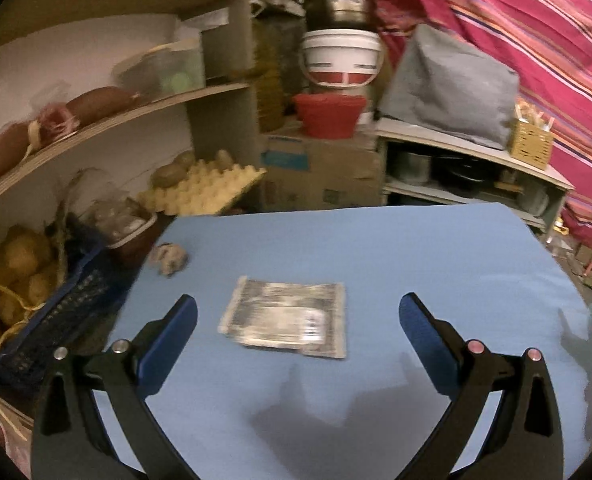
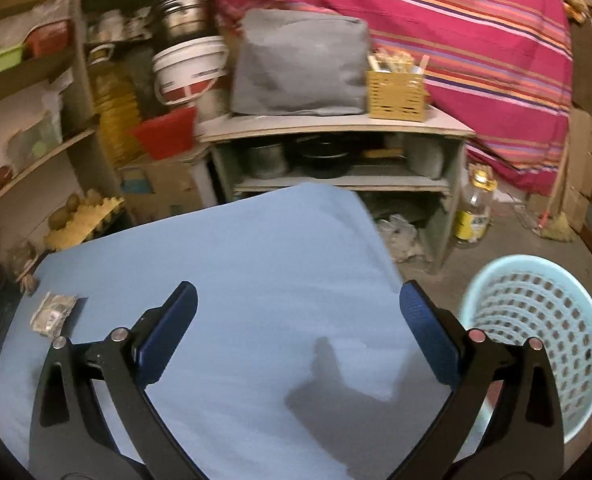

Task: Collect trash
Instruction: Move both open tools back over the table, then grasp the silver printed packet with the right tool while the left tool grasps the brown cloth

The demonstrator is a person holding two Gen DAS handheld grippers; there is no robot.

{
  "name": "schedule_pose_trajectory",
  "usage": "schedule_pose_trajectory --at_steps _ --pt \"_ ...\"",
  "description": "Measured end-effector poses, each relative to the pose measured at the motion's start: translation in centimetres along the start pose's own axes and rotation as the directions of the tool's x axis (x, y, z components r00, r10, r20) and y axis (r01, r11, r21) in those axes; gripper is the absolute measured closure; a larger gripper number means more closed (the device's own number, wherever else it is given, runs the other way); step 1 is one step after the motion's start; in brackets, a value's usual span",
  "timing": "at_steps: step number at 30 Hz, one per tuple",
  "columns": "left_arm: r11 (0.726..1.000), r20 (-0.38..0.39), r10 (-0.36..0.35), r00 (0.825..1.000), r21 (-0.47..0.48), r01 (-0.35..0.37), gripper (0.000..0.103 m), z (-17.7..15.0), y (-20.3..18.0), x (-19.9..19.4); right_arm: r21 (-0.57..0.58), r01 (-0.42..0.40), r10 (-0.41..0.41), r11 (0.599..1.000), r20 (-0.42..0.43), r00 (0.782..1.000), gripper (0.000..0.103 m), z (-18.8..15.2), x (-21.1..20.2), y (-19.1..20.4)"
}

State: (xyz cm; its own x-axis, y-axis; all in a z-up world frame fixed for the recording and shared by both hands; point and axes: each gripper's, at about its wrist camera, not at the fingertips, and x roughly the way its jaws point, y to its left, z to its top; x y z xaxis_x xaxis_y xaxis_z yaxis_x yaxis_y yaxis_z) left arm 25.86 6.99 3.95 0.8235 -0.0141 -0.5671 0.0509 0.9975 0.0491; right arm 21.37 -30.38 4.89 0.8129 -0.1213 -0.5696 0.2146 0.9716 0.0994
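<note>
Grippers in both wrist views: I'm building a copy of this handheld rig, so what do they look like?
The left gripper and right gripper look identical: two black arms curving outward, each with a slot-shaped cutout. Each finger carries a flat blue pad with a fine texture. Round metal pins mark the joints, silvery on one side, pinkish on the other. No cables, markings or sleeves show.

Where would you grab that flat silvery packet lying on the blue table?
Probably by its near long edge. The flat silvery printed packet lies flush on the blue table, too wide to straddle, so the open left tool would best come from the front, tilted down, pinching that edge.
</note>
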Motion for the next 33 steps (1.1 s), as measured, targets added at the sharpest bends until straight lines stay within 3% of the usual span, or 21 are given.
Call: schedule_pose_trajectory --at_steps 6,11,21,28,29,31,32,33 --pt "0.999 -0.010 0.041 0.999 0.008 -0.041 0.004 -0.6 5.1 3.0 -0.004 -0.018 0.018 1.000 -0.002 1.000 0.004 -0.3 1.3 3.4" --pt "0.999 -0.064 0.042 0.997 -0.011 -0.043 0.004 -0.9 9.6 7.6 -0.001 -0.032 0.032 0.999 -0.055 0.998 0.004 -0.9 2.7 5.3" --pt "0.997 -0.170 0.017 0.985 -0.072 -0.030 0.004 0.6 15.9 16.3 -0.090 0.060 -0.071 0.994 -0.128 0.989 0.004 -3.0 5.4 10.1" --pt "0.997 -0.226 -0.016 0.974 -0.075 -0.001 0.006 1.6 18.5 21.0 -0.134 0.005 -0.030 0.991 -0.186 0.982 0.004 -3.9 6.3 12.1" --pt "0.996 -0.231 -0.038 0.972 -0.084 0.019 0.008 1.7 18.6 21.3 -0.142 0.003 -0.030 0.990 -0.189 0.981 0.004 -4.0 6.3 12.3" --pt "0.996 -0.249 -0.061 0.967 -0.077 0.043 0.025 1.8 18.4 21.8 -0.154 -0.001 -0.029 0.988 -0.194 0.981 0.004 -4.2 6.4 13.0" --pt "0.997 -0.269 -0.069 0.961 -0.063 0.054 0.042 1.7 18.1 22.2 -0.152 -0.007 -0.023 0.988 -0.198 0.980 0.004 -4.3 6.4 13.2" --pt "0.997 -0.285 -0.072 0.956 -0.049 0.060 0.048 1.5 17.8 22.5 -0.146 -0.029 -0.003 0.989 -0.209 0.978 0.004 -4.4 6.5 13.6"
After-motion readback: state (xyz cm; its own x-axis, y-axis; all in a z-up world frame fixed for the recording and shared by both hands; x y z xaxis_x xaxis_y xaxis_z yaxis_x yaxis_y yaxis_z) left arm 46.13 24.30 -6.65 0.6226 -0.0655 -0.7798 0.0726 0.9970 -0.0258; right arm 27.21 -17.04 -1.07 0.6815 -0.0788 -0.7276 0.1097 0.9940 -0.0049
